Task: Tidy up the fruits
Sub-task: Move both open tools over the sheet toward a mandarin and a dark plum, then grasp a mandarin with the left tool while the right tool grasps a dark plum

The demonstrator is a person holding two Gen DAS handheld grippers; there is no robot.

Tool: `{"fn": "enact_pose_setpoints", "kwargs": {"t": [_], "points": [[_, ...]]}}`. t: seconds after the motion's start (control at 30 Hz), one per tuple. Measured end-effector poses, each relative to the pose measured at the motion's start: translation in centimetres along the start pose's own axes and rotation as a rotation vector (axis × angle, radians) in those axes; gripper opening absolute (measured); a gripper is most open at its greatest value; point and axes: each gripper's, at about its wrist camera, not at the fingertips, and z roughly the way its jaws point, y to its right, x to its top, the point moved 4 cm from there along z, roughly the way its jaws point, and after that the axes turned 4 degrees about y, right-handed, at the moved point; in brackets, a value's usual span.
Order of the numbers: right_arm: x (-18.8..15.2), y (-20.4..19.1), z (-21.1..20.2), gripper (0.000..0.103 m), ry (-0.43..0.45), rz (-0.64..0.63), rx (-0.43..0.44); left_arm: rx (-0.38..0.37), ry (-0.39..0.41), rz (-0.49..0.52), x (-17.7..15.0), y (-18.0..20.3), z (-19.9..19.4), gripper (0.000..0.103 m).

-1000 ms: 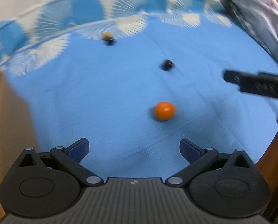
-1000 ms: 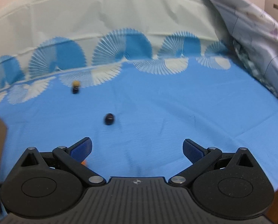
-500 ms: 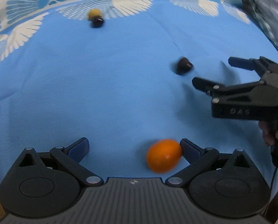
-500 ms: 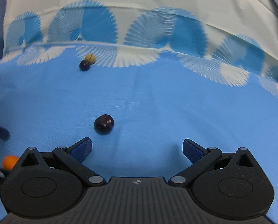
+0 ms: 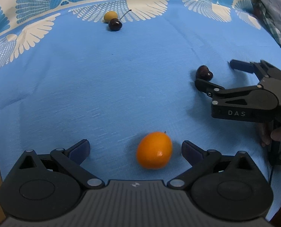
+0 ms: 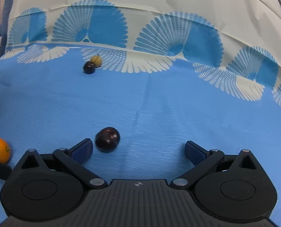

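— Orange kumquat (image 5: 154,150) lying between the spread fingers of the left gripper (image 5: 135,148), nearer the right-hand finger than the left, touched by neither. Long axis tilted, stem end pointing up and away from the gripper body. Gripper wide open, holding nothing.

— And the right gripper (image 6: 138,148)?

— Equally wide open, equally empty. Dark cherry (image 6: 107,139) just beside its left-hand finger, well off centre, most of the gap to the right of it bare blue cloth (image 6: 178,104). Seen from the left wrist camera: same cherry (image 5: 204,72) sitting just past the nearer finger, second finger well apart beyond it.

— So which fruit to which side?

— Kumquat clearly the left gripper's, already inside the gap; probably only a slight shift rightward to centre it before closing across the short axis. Cherry the right gripper's, likely needing a nudge left first, otherwise a risk of one finger pushing it and sending it rolling.

— Anything further out?

— Second dark cherry (image 5: 114,24) touching a yellow fruit (image 5: 110,16), straight ahead of the left gripper, far side of the surface near the white fan pattern. Well apart from both grippers. No bowl or tray in view for sorting.
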Motion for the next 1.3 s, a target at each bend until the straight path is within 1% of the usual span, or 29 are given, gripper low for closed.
{"fn": "enact_pose_setpoints", "kwargs": {"t": [0.03,0.07,0.13,0.17,0.47,0.77,0.8,0.83,0.87,0.9,0.93,0.97,1.03,1.13,1.23,1.27,1.3], "points": [[0.0,0.0,0.0,0.100,-0.001,0.002,0.001,0.001,0.000,-0.006,0.1,-0.1,0.0,0.102],[0.0,-0.1,-0.1,0.094,0.002,-0.003,0.011,0.002,0.001,-0.010,0.0,-0.1,-0.1,0.101],[0.1,-0.7,-0.5,0.085,0.015,-0.028,0.028,0.000,0.013,-0.018,0.1,-0.3,-0.4,0.099],[0.1,-1.0,-0.5,0.083,0.021,-0.044,0.027,-0.002,0.014,-0.021,0.2,-0.4,-0.4,0.099],[0.2,-0.9,-0.1,0.087,0.017,-0.020,0.028,0.013,0.019,0.007,0.1,-0.1,-0.2,0.099],[0.3,-1.0,0.0,0.089,0.016,-0.019,0.018,0.002,0.014,0.018,-0.1,-0.2,-0.3,0.098],[0.3,-1.0,0.0,0.089,0.016,-0.021,0.017,0.000,0.016,0.023,-0.1,-0.1,-0.4,0.093],[0.4,-1.1,-0.1,0.081,0.017,-0.021,0.026,-0.001,0.022,0.029,0.0,0.1,-0.6,0.087],[0.4,-1.3,-0.3,0.061,0.024,-0.026,0.046,-0.010,0.032,0.041,0.0,0.3,-0.8,0.070],[0.5,-1.7,-0.6,0.051,0.030,-0.042,0.064,-0.029,0.044,0.059,0.1,0.5,-1.1,0.038],[0.6,-2.3,-0.9,0.035,0.029,-0.065,0.077,-0.054,0.049,0.072,0.3,0.7,-1.4,0.037],[0.6,-2.8,-1.1,0.029,0.026,-0.083,0.082,-0.071,0.037,0.069,0.4,0.8,-1.5,0.037],[0.8,-3.3,-1.3,0.029,0.022,-0.094,0.062,-0.091,0.028,0.048,0.3,0.8,-1.7,0.037],[1.3,-3.3,-2.0,0.029,-0.001,-0.036,0.054,-0.077,0.031,0.032,0.2,0.6,-2.5,0.037],[2.3,-3.3,-3.6,0.029,-0.005,0.000,0.019,-0.071,0.037,0.013,0.1,0.3,-4.2,0.036],[2.7,-3.4,-4.5,0.029,-0.007,0.013,0.011,-0.072,0.041,0.004,0.0,0.1,-5.1,0.035],[3.0,-3.5,-5.2,0.029,-0.007,0.021,0.008,-0.076,0.048,-0.005,-0.1,0.0,-6.1,0.024]]}}
